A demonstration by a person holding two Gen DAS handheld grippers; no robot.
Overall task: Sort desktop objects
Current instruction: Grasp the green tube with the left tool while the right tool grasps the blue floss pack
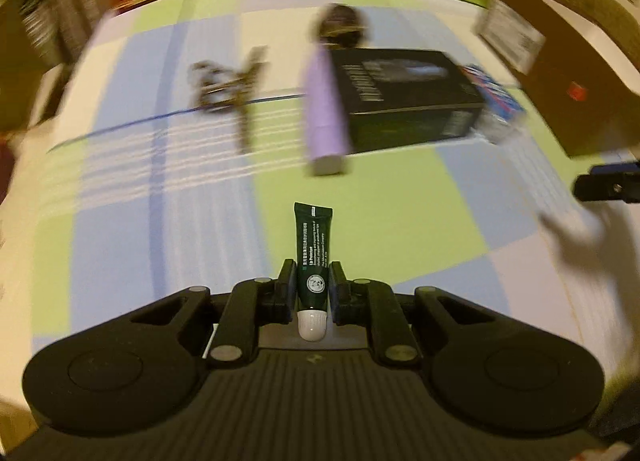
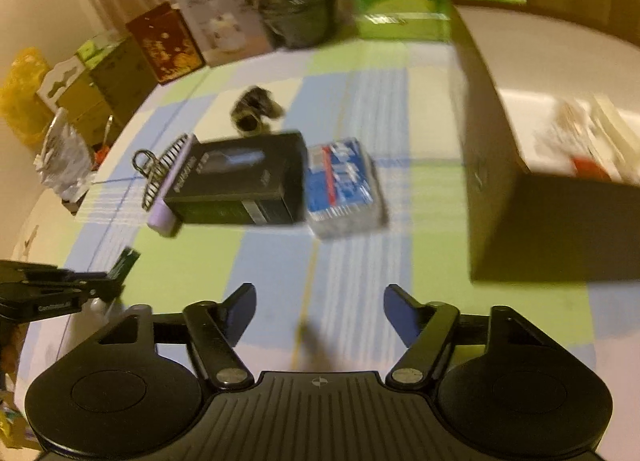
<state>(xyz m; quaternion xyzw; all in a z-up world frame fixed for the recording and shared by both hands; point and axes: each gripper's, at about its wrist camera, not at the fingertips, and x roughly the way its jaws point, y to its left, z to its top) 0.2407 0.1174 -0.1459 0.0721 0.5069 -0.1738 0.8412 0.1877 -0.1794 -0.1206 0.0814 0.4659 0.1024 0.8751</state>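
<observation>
My left gripper [image 1: 313,269] is shut on a dark green tube [image 1: 312,245] with a white cap, held above the checked green, blue and white tablecloth [image 1: 400,213]. The tube's flat end points away from the camera. In the right wrist view the left gripper [image 2: 116,281] shows at the left edge with the tube [image 2: 126,261] sticking out. My right gripper [image 2: 320,301] stands open over the cloth with nothing between its fingers.
A black box [image 2: 240,177] lies mid-table, with a purple cylinder [image 2: 162,219] and a dark metal clip [image 2: 160,169] on its left and a blue packet [image 2: 344,185] on its right. A big open cardboard box [image 2: 540,201] stands at the right. Books and boxes line the far edge.
</observation>
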